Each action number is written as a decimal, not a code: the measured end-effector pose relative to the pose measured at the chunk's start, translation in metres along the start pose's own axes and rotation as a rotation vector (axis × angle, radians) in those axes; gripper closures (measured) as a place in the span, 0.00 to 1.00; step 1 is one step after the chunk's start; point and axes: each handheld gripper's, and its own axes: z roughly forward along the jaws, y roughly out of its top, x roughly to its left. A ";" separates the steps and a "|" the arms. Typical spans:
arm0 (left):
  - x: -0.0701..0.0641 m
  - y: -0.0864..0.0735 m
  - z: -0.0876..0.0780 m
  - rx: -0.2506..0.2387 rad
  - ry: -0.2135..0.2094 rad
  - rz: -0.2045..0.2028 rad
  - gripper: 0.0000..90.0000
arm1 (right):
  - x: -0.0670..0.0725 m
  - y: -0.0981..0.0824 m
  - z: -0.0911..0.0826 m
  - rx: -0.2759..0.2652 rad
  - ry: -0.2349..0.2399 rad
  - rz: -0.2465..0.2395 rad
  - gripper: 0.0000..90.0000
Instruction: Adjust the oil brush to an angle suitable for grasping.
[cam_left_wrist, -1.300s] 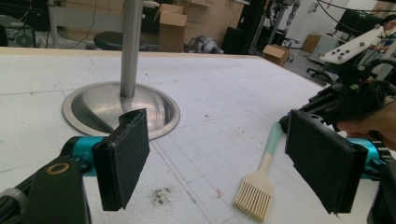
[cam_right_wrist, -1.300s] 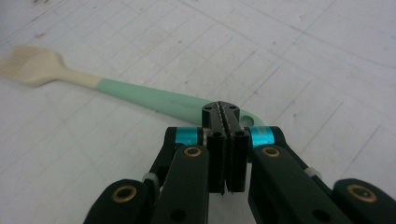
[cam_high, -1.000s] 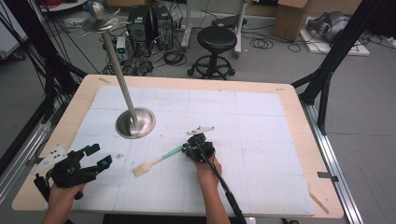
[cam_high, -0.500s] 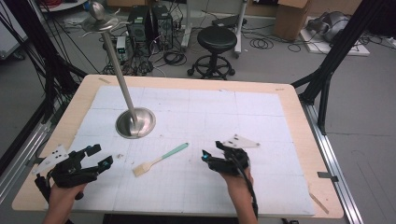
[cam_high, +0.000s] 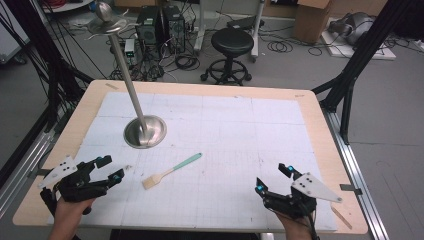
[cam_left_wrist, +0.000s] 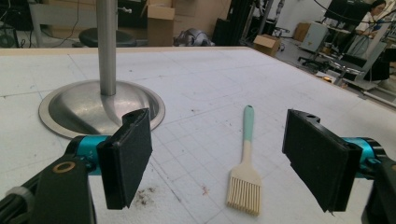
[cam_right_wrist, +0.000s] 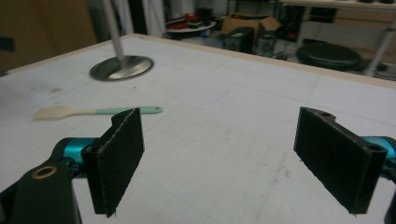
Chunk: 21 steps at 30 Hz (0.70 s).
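The brush (cam_high: 171, 171) is lying flat on the worktop (cam_high: 310, 107), between the two hands and nearer the left one, its pale bristles pointing toward the person's edge and its mint handle angling away toward the far right. Nothing is touching it.

The left tongs (cam_high: 111, 168) are sitting low at the near left corner, jaws standing wide apart and gripping nothing. In the left gripper view the brush (cam_left_wrist: 245, 164) is lying just ahead, between the two black pads (cam_left_wrist: 126, 156), bristles nearest (a few dark crumbs are dotting the sheet beside the left pad).

The right tongs (cam_high: 272, 179) are hovering at the near right, well apart from the brush. Their jaws have just been opening and are now standing fully spread with nothing between them. In the right gripper view the brush (cam_right_wrist: 95, 112) is lying off beyond the left pad (cam_right_wrist: 116, 158), handle pointing right.

Behind the brush, the steel stand (cam_high: 145, 131) is standing on the left half of the worktop, its pole leaning up and away, its round base near the brush handle but not touching.
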 end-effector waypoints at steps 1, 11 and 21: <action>0.000 0.000 0.000 -0.002 -0.002 0.001 0.27 | -0.002 0.000 -0.004 -0.004 -0.001 0.005 0.17; -0.001 0.000 0.000 0.006 -0.004 0.005 0.27 | -0.002 -0.002 -0.014 0.004 -0.002 -0.017 0.17; -0.003 0.000 0.005 0.011 -0.006 0.010 0.27 | -0.002 -0.005 -0.011 0.026 0.009 -0.012 0.17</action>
